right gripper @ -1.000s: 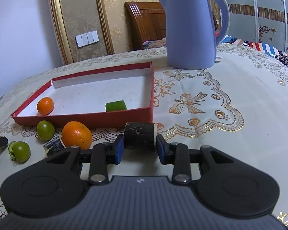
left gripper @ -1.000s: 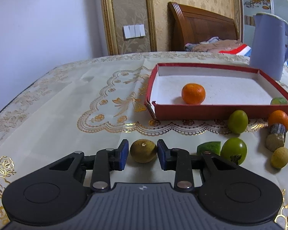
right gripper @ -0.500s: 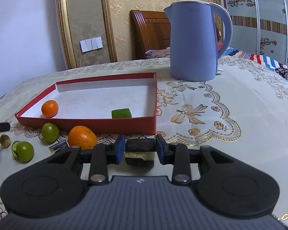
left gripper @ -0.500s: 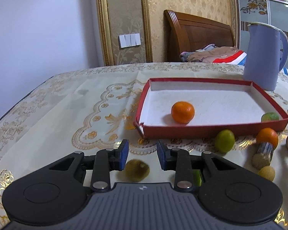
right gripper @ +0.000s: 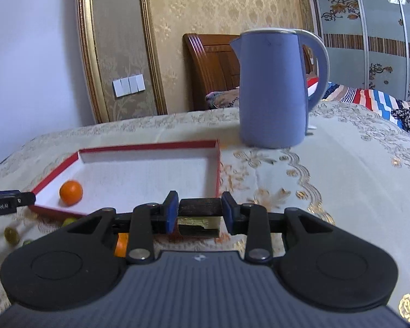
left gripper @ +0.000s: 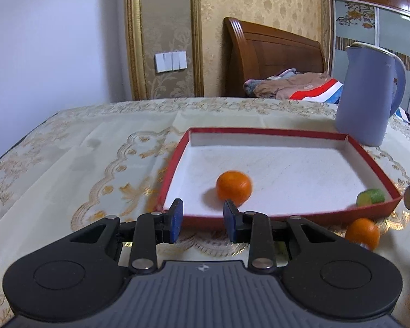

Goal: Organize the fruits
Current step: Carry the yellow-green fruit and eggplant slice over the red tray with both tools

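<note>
A red-rimmed tray holds an orange and a green fruit piece. My left gripper is open and empty, raised near the tray's front left rim. My right gripper is shut on a dark cucumber-like piece and holds it above the tray's front right corner. A second orange and small green fruits lie on the tablecloth in front of the tray.
A blue kettle stands behind the tray's far right corner. The left gripper's finger shows at the left edge of the right wrist view. A wooden headboard and bedding lie beyond the table.
My left gripper left the brownish fruit on the cloth and rose toward the tray. My right gripper lifted the dark piece off the cloth and carried it up over the tray's corner.
</note>
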